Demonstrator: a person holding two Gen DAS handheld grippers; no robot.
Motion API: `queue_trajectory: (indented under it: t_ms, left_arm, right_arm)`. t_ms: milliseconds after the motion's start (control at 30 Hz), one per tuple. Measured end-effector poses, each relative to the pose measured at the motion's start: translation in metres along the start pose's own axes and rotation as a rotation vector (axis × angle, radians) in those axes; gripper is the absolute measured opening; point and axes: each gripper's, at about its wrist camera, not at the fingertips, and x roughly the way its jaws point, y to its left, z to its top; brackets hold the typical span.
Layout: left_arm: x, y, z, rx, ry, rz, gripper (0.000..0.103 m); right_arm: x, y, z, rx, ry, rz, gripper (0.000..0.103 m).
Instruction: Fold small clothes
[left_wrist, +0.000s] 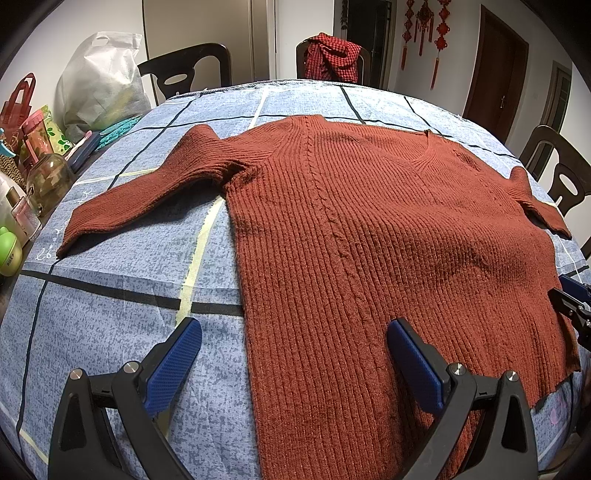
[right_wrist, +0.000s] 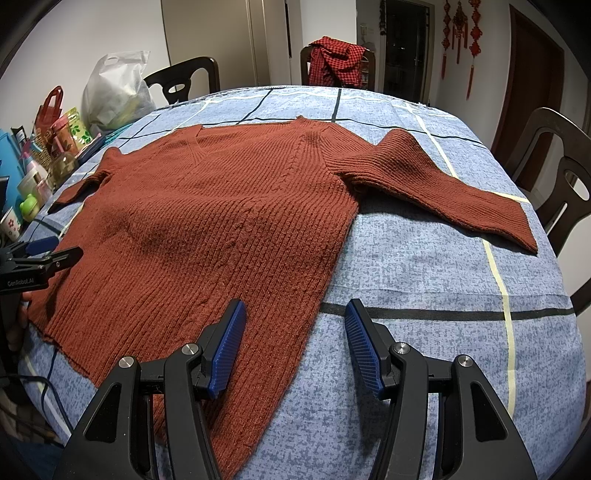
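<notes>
A rust-brown ribbed V-neck sweater (left_wrist: 369, 221) lies flat, front up, on the blue checked tablecloth (left_wrist: 110, 325), both sleeves spread outward. My left gripper (left_wrist: 295, 343) is open just above the hem end, its jaws straddling the sweater's left side edge, one pad (left_wrist: 173, 365) over bare cloth and the other over knit. In the right wrist view the sweater (right_wrist: 221, 221) fills the left half. My right gripper (right_wrist: 295, 325) is open too, straddling the opposite side edge near the hem. Neither holds anything. The left gripper (right_wrist: 44, 254) shows at that view's left edge.
Bottles, jars and small bags (left_wrist: 33, 166) crowd the table's left side, with a white bag (left_wrist: 99, 85) behind them. Dark wooden chairs (right_wrist: 554, 155) ring the table. A red checked garment (left_wrist: 332, 55) hangs on the far chair. The right sleeve (right_wrist: 443, 188) reaches toward the table's right edge.
</notes>
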Motion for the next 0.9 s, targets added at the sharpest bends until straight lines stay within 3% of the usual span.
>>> queue_trajectory:
  t_ms: [900]
  left_arm:
    - [-0.0021, 0.0067, 0.0016, 0.000, -0.003, 0.000, 0.102]
  right_arm:
    - [0.0006, -0.0013, -0.0003, 0.002, -0.001, 0.001, 0.057]
